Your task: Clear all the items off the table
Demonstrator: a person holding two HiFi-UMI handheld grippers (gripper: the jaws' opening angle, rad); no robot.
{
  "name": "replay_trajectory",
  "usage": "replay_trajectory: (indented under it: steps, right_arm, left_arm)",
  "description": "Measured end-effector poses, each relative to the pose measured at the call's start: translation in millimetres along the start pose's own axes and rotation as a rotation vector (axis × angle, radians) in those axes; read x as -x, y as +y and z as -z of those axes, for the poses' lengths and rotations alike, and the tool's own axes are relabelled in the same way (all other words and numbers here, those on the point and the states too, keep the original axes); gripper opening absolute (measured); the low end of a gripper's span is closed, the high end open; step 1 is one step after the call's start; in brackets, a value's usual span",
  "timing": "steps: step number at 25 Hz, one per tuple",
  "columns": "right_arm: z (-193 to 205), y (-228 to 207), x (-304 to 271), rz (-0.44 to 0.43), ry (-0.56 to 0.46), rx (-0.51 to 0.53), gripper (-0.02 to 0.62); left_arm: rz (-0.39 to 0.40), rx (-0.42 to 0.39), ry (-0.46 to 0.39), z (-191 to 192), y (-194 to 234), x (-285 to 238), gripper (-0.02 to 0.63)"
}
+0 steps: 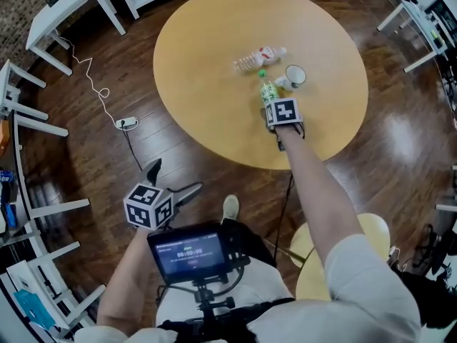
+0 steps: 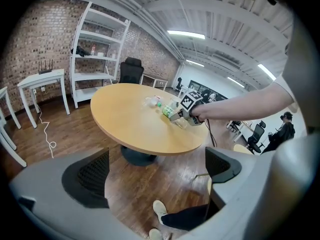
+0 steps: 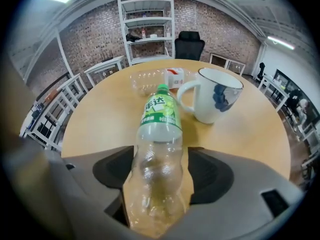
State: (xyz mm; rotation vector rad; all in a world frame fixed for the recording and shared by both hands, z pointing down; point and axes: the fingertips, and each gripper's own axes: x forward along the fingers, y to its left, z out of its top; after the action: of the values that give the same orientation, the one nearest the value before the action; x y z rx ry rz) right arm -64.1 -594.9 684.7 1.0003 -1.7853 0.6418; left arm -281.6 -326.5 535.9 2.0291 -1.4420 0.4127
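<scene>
Where the left gripper (image 1: 170,180) hangs: off the near edge of the table, over the floor by the person's lap. Its jaws are spread wide with nothing between them, so it has no part in the work at present.
Table (image 1: 207,77): round, pale wood. Three items are on it, all bunched on its right half.
Clear bottle (image 1: 258,57): on its side, the farthest of the three from the person, with a red-and-white label. Nothing touches it.
Green-labelled bottle (image 3: 159,129): on its side on the table, cap pointing away. Its base end lies between the right gripper's jaws.
Right gripper (image 3: 162,174): reaching in over the table edge and tilted down. Its jaws are a little apart and straddle the bottle's lower body. The pads (image 3: 116,170) sit close on either side, but I see no squeeze, so I take it as not gripped yet.
Mug (image 1: 295,75): white with a blue mark, upright, just beside the green-labelled bottle's neck, handle towards it. Nothing touches it.
Done: nothing, by my reckoning. All three items are on the table.
Left: close on the green-labelled bottle and carry it off, then the clear bottle and the mug. I cannot tell where they are meant to go.
</scene>
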Motion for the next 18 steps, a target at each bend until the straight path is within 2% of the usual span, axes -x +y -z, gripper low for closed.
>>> replay_trajectory:
  steps: [1,4,8,11,13,16,18]
  right_arm:
    - [2,-1,0,-0.003,0.003,-0.008,0.367]
    - [11,-2,-1,-0.009,0.005,-0.007,0.387]
    - [16,-3,4,0.009,0.007,0.040,0.388]
    - [14,-4,15,0.013,-0.017,0.030,0.388]
    - [18,-3,21,0.012,-0.026,0.031,0.420]
    - [19,-3,31,0.018,-0.063,0.044,0.420]
    - [27,-4,38,0.031,-0.049,0.033,0.420]
  left_arm:
    - [0.000,0.001,-0.002,-1,0,-1,0.597]
    - [0.003,-0.001,-0.004,-2,-1,-2,0.597]
    - [0.011,-0.001,0.001,0,-1,-1,0.597]
    - [0.022,-0.008,0.003,2,-4,0,0.597]
    - [0.029,-0.014,0.002,4,-5,1,0.597]
    - [0.037,-0.021,-0.003,7,-5,4,0.597]
    - [0.044,-0.025,-0.005,9,-5,7,0.597]
